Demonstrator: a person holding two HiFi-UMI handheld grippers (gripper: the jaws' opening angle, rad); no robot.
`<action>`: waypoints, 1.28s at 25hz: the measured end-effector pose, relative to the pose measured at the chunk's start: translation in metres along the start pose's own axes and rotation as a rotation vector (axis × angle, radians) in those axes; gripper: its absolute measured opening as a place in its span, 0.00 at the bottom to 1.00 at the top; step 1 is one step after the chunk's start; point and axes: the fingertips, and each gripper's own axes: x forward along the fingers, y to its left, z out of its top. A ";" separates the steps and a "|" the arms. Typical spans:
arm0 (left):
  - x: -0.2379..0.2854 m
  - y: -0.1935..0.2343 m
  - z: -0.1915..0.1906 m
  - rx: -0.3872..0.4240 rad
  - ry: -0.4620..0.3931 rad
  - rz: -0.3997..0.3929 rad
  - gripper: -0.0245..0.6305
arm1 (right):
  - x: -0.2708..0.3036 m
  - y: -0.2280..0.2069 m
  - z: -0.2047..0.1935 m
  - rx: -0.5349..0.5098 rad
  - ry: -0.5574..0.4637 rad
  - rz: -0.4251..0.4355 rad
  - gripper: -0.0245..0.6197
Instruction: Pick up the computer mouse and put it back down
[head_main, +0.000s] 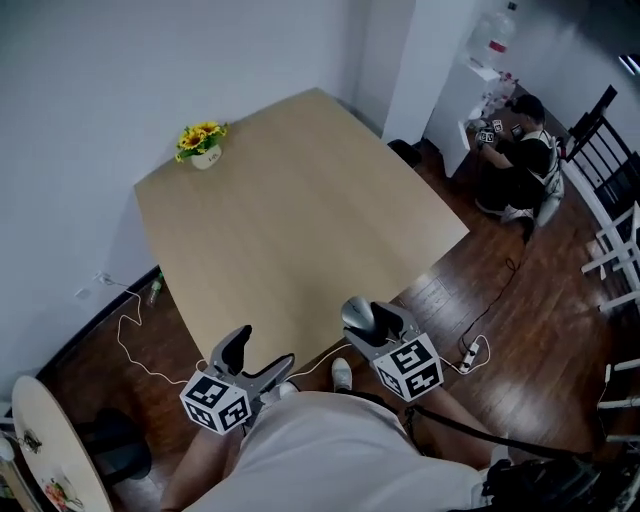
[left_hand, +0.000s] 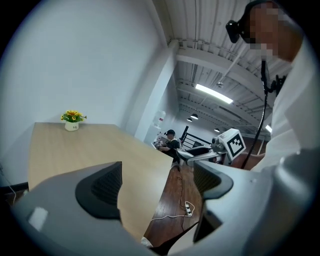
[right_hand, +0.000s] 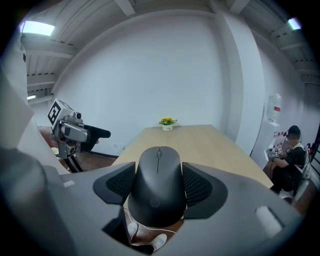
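The right hand-held gripper (head_main: 368, 320) is pinched on the mouse (right_hand: 158, 185), its ribbed pads (right_hand: 198, 186) pressing on the mouse's two sides. The mouse is dark, its wheel end pointing away from the person. It hangs in the air, clear of the counter (head_main: 300, 200), at the counter's near edge. In the right gripper view the person's shoes and the wooden floor (head_main: 480, 290) show beneath it, and the bare top runs ahead of it.

The left hand-held gripper (head_main: 256, 358) sits to the left of the right one, near the person's body, with its jaws spread and nothing between them. Through the gap, the left gripper view shows the counter's edge and the floor. Each hand-held gripper carries a marker cube (head_main: 410, 365).

The counter is light wood and set against a white wall. At its far corner stands a small pot of yellow flowers (head_main: 203, 143), well apart from both hand-held grippers.

On the floor to the right of the counter lies a white power strip (head_main: 470, 353), and a white cable (head_main: 130, 340) trails on the left side. Farther off, at the upper right, a person in dark clothes (head_main: 520, 150) sits beside a white cabinet with a water bottle (head_main: 497, 30) on top. A dark chair (head_main: 600, 140) stands just beyond.
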 end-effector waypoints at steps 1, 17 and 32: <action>0.001 -0.002 0.001 0.004 0.003 -0.009 0.68 | -0.005 0.001 0.000 0.005 -0.005 -0.005 0.50; 0.000 -0.012 -0.011 0.023 0.039 -0.043 0.68 | -0.018 -0.002 -0.007 0.026 -0.002 -0.043 0.50; -0.032 0.004 -0.021 -0.043 0.039 0.188 0.68 | 0.155 -0.117 -0.050 -0.011 0.091 -0.052 0.50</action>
